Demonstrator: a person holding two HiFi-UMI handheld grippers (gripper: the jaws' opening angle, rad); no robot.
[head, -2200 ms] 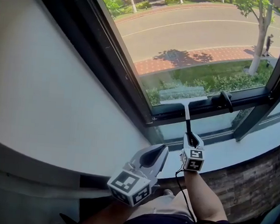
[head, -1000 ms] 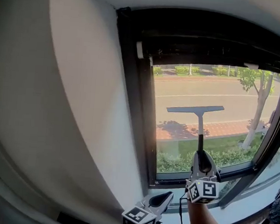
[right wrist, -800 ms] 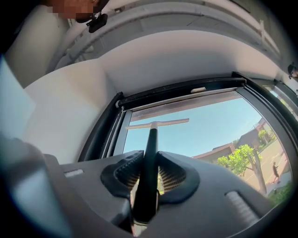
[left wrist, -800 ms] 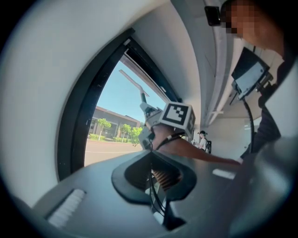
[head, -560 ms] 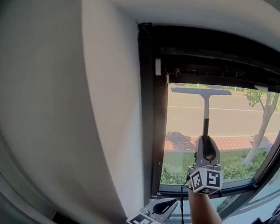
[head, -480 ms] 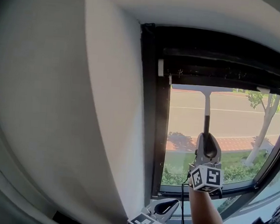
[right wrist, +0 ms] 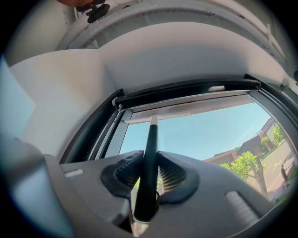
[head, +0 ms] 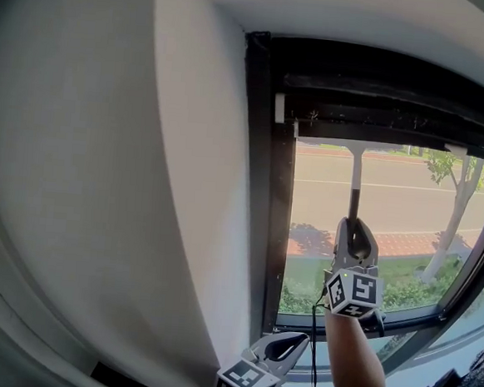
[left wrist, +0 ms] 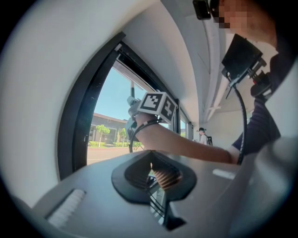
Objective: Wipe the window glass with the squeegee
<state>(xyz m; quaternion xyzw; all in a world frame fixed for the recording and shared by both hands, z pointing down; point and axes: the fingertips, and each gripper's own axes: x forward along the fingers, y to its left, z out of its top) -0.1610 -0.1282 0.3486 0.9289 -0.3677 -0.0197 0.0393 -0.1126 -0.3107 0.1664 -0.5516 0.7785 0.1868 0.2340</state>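
The squeegee has a dark handle and a pale blade that lies along the top edge of the window glass, right under the black upper frame. My right gripper is raised in front of the pane and shut on the squeegee's handle, which runs up between the ribbed pads. My left gripper hangs low by the sill, shut and holding nothing. In the left gripper view its jaws meet, and the right gripper's marker cube shows above them.
A black window frame borders the pane on the left, with a white wall beside it. Outside lie a road, a tree and green shrubs. A slanted black bar crosses the lower right corner near the sill.
The right gripper has carried the squeegee from the bottom of the pane up to the top edge of the glass. The left gripper stays low and shut.
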